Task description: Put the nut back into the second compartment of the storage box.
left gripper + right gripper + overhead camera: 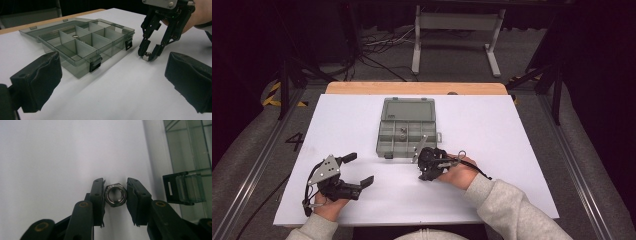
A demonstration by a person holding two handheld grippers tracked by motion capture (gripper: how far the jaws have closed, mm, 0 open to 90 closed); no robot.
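In the high view, the right gripper (424, 162) sits at the 5 o'clock corner of the open compartment box (406, 127) on the white desk (492, 130); the left gripper (354, 170) rests well apart at 8 o'clock, jaws spread. In the left gripper view, a latch (128, 44) stands just beside the right gripper. In the right gripper view, the jaws pinch a hex nut (115, 194) lying on the desk.

We see even light from overhead on the white counter (492, 130), while the room around it sinks into near black. Shadows under things stay soft and short. In the right gripper view the nut (115, 195) is sharp with a faint sheen; the near claw arms blur, and the counter washes pale.
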